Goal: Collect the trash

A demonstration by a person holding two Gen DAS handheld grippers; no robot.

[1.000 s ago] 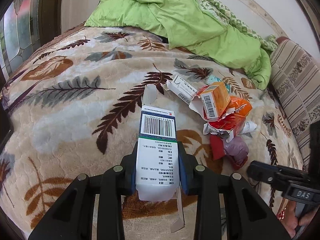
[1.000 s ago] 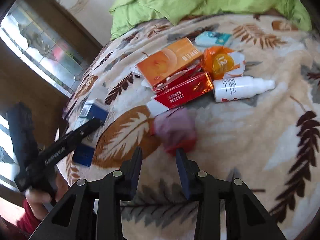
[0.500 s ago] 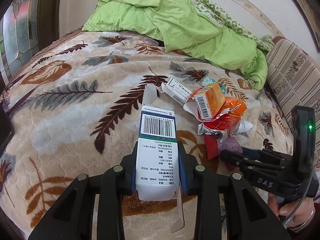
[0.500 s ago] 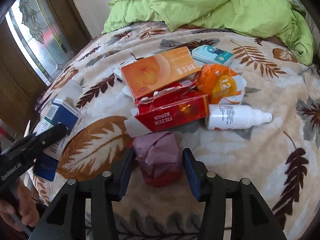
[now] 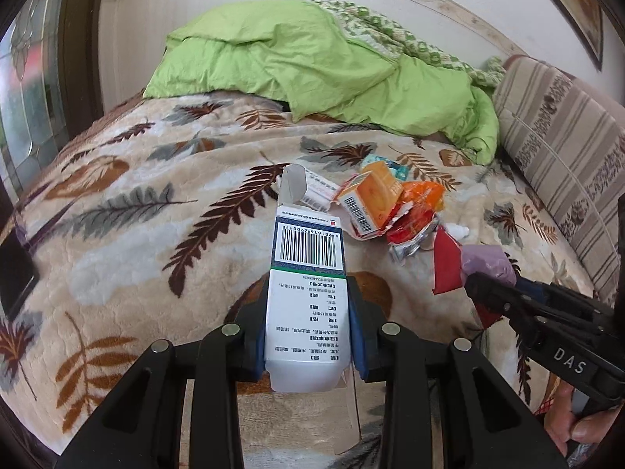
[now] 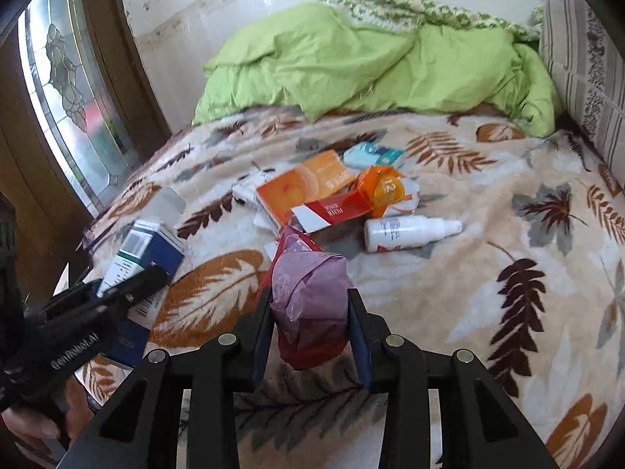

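A: What is the biggest thing here, and what is on it?

B: The bed under a beige fleece blanket with brown and grey leaf prints (image 6: 488, 203) fills both views, with a crumpled lime-green duvet (image 6: 371, 66) across the upper part. The trash lies in one heap at mid-frame in the right wrist view.

A: How much of it is picked up?

B: Two pieces, I judge. The left gripper (image 5: 308, 312) has its jaws pinching a tall white and dark-blue cardboard medicine box with a barcode (image 5: 308, 273), at lower centre of its own view. The right gripper (image 6: 310, 318) has its jaws closing on a crumpled mauve plastic wrapper with a red underside (image 6: 308, 297), which sits between them, raised off the blanket.

A: And what is left?

B: Most of the heap. A flat orange cardboard box (image 6: 304, 187) lies at the centre, a red and white carton (image 6: 332, 211) just below it, touching it, and an orange and white foil packet marked 12 (image 6: 386, 191) to their right. Lower right of those lies a white plastic spray bottle on its side (image 6: 410, 230). Above them sits a small teal packet (image 6: 373, 155), and a white carton shows only partly at the left edge of the heap.

A: Is there a bin?

B: None shows in either view, so nothing looks deposited yet; the job seems at an early stage.
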